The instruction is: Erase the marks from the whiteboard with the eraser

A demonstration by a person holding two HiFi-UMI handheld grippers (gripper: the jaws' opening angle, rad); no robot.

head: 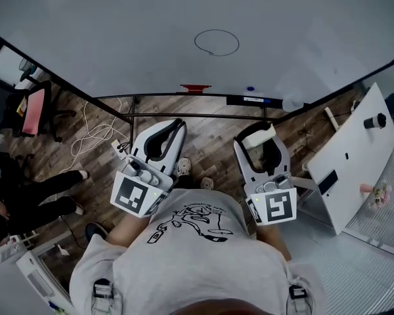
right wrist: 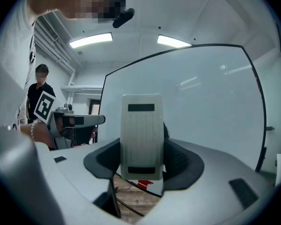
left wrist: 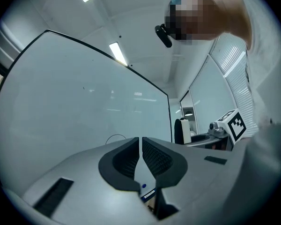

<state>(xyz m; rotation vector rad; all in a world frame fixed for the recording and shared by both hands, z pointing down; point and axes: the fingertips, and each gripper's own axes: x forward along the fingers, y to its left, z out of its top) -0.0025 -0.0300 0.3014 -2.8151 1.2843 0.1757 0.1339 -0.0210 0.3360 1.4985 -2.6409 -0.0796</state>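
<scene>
**Inspector:** Head view first. How do the two grippers stand?

**Assistant:** The left gripper (head: 175,127) is held low in front of the person, over the wooden floor (head: 210,143). Its jaws are drawn close and nothing shows in them. The right gripper (head: 262,144) sits just beside it, with its jaws clamped on the white eraser (head: 261,135) near their tips. Both point toward the whiteboard (head: 118,31) and are apart from it.

**Inspector:** Marks on the board?

**Assistant:** There is one thin circle mark (head: 217,42) at the upper middle, well apart from the eraser. A small red item (head: 195,88) lies at the board's lower edge.

**Inspector:** Left gripper view?

**Assistant:** The jaws are nearly together, with only a thin slit between the dark ribbed pads (left wrist: 154,156), and they hold nothing. The whiteboard fills the field beyond them. Part of the circle mark shows just above the left jaw. The right gripper appears at the right side of the frame.

**Inspector:** Right gripper view?

**Assistant:** The jaws stand at a middling width, pressed against the eraser's two long sides. The eraser is upright in the frame, with its long axis vertical, crosswise to the line from jaw to jaw. Its ribbed broad face, with a dark strip near the top and another near the bottom, is turned to the camera. The whiteboard lies beyond the eraser, which is not seen to touch it. The left gripper shows at the left edge, with a person (right wrist: 40,86) in dark clothing behind it.
</scene>
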